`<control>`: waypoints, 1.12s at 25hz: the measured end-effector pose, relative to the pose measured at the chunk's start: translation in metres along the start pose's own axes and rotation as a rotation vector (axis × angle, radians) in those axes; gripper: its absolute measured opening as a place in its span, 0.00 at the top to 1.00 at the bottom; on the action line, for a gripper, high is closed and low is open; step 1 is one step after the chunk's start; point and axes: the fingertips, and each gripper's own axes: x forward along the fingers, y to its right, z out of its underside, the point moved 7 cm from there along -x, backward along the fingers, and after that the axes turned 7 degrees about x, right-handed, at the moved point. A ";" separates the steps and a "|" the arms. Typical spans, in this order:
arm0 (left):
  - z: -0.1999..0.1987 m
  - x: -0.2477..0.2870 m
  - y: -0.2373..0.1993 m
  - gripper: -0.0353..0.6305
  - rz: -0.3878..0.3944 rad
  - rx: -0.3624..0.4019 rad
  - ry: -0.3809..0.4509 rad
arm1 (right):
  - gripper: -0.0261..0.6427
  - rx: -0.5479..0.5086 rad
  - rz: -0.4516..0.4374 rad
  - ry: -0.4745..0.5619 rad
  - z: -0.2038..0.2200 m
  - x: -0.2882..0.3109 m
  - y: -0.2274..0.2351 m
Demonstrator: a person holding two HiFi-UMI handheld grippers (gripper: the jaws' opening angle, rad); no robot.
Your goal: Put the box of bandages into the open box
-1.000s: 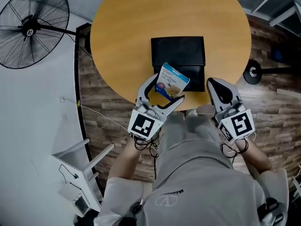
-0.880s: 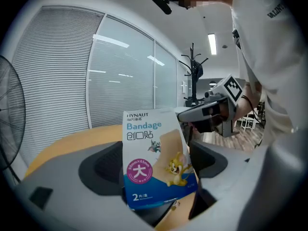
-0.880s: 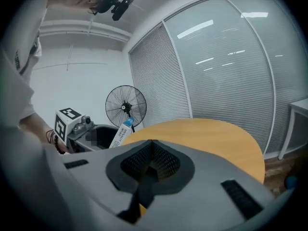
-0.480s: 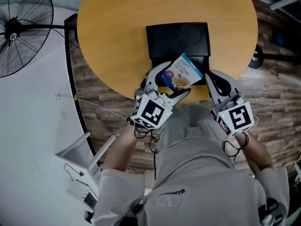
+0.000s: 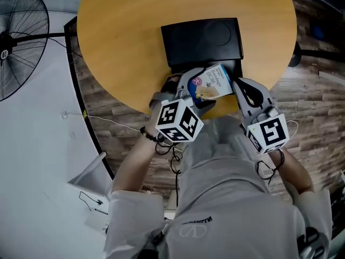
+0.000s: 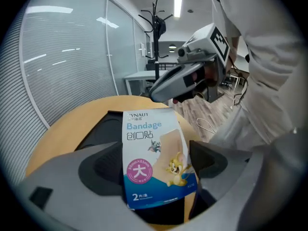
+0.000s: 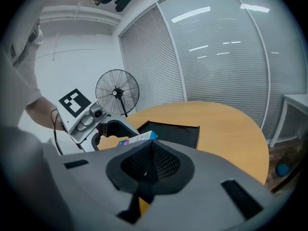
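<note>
— At the near edge of the round wooden table (image 5: pixel 124 47), what has the left gripper (image 5: pixel 200 90) got?
— The box of bandages (image 5: pixel 212 82). Its jaws are clamped on the box's two sides, and in the left gripper view the box stands upright between them, its printed face with the word "Bandage" and two cartoon figures turned to the camera
— Where is that box relative to the open black box (image 5: pixel 202 39)?
— Held over the black box's near part, the side closest to the person. From the head view it overlaps that near edge; whether it touches the black box I cannot tell. The black box lies flat on the table, with a faint round mark on its far panel
— And the right gripper (image 5: pixel 243 88)?
— Jaws pressed together with nothing between them, as the right gripper view shows. It hangs just beside the bandage box on the right, its tip pointing at the black box's near right corner
— Anything else in sight?
— A standing fan (image 5: pixel 16 42) on the floor left of the table, a wood-plank floor, and slatted blinds behind glass walls in both gripper views
</note>
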 end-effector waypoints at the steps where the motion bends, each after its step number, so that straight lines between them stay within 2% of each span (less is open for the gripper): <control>1: 0.001 0.003 0.001 0.29 0.022 0.014 -0.016 | 0.93 0.002 0.004 -0.005 0.002 0.001 0.000; 14: 0.008 0.038 -0.007 0.29 0.233 0.222 -0.222 | 0.93 0.029 0.003 -0.032 0.019 0.008 0.008; 20: 0.014 0.047 -0.009 0.29 0.286 0.237 -0.255 | 0.93 0.043 -0.008 -0.042 0.023 0.012 0.005; 28: 0.017 0.052 -0.008 0.28 0.317 0.194 -0.238 | 0.93 0.055 -0.009 -0.038 0.023 0.010 0.008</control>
